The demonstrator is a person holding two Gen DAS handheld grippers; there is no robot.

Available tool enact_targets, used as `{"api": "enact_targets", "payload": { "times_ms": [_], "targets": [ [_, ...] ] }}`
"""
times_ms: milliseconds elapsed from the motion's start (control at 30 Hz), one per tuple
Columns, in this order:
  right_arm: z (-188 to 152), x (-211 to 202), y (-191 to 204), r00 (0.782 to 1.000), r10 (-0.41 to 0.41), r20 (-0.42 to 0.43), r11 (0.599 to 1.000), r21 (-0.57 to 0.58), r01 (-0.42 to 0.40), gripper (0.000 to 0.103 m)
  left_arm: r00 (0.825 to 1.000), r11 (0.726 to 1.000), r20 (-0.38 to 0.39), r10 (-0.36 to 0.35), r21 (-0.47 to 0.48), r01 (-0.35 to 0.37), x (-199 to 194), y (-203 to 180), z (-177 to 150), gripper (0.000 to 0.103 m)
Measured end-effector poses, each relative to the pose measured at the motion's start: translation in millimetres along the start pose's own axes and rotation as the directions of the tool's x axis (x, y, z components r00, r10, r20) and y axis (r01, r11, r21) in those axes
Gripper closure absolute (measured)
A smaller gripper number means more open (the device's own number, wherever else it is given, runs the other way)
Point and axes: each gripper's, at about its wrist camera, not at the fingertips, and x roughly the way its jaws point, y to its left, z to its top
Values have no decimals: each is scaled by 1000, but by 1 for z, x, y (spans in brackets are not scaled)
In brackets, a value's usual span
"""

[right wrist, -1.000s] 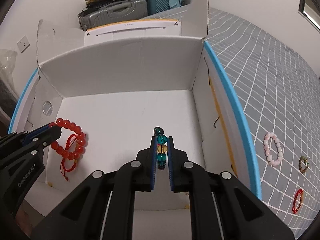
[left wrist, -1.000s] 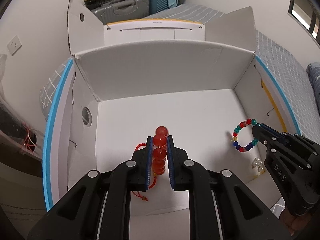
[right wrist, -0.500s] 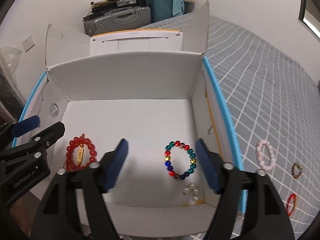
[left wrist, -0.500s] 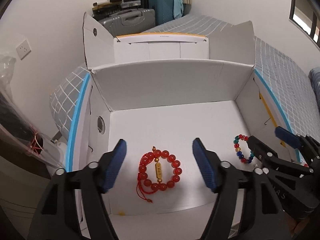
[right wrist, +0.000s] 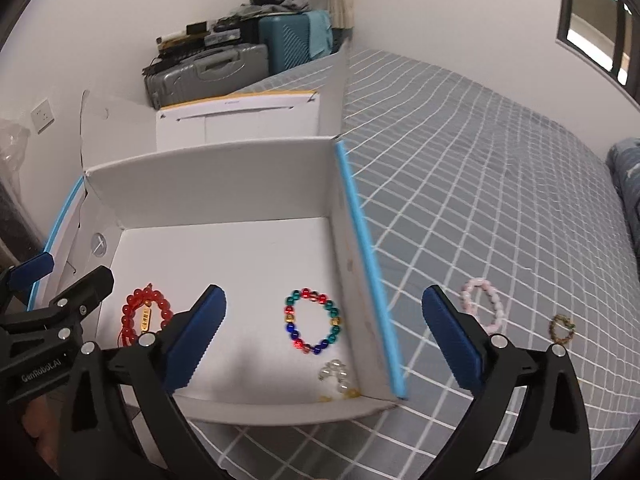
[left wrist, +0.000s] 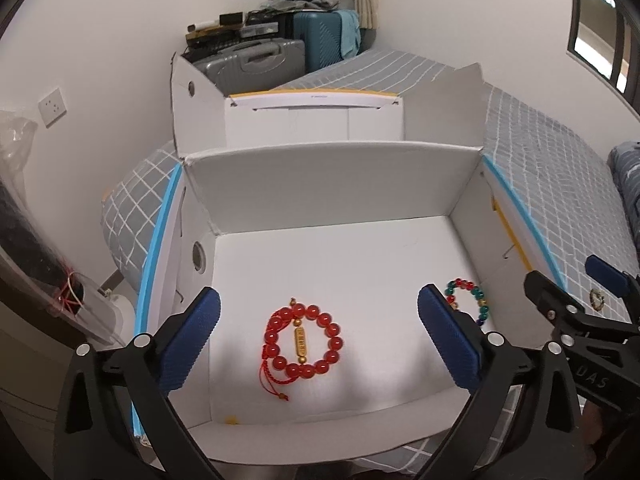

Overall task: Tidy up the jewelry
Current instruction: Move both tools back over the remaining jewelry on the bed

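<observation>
- Grippers first: the left gripper (left wrist: 318, 338) hangs with its jaws spread wide and nothing between them; the right gripper (right wrist: 324, 334) is likewise wide open and holds nothing.
- Red bracelet (left wrist: 302, 334) lies flat on the floor of the white box (left wrist: 332, 184), near the front wall and toward the left side. Its gold bar bead runs front to back across the ring, and its red cord tail trails toward the front left.
- Multicolored bracelet (right wrist: 313, 321) lies flat toward the box's right side, well apart from the red one, its oval a little longer front to back.
- Clear beads (right wrist: 336, 376) sit in the front right corner, just in front of the multicolored bracelet.
- Outside the box, on the bed (right wrist: 460, 184) with its gray checked cover, a pink bracelet (right wrist: 482, 308) and a brownish bracelet (right wrist: 562, 328) lie to the right.
- Behind the box stand its raised flaps, then suitcases (right wrist: 208, 70) piled against the white wall.
</observation>
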Motion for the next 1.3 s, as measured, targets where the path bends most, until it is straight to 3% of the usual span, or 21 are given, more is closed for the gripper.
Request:
{"api": "enact_targets", "payload": {
  "times_ms": [233,367,833,1100,1300],
  "targets": [
    [-11,-34,-38,996,-79,27,997,-10,80,8,998,997,9,-63,35,62,-11,-25,0,6],
    [-23,-60,-76,994,-100,42,994,41,98,8,993,991,8,-118,63,117,-19,-49,1,6],
    [-94,-106,-181,974,-224,-15,958,179,223,8,965,938,23,-262,242,249,-51,-176,-8,6],
    [-143,-110,-222,964,-247,-103,931,252,265,8,939,887,-48,-339,315,337,-39,-256,-19,6],
    [-170,-99,-237,960,-219,-175,923,283,262,8,929,865,-126,-348,340,370,-2,-309,-29,6]
  ]
}}
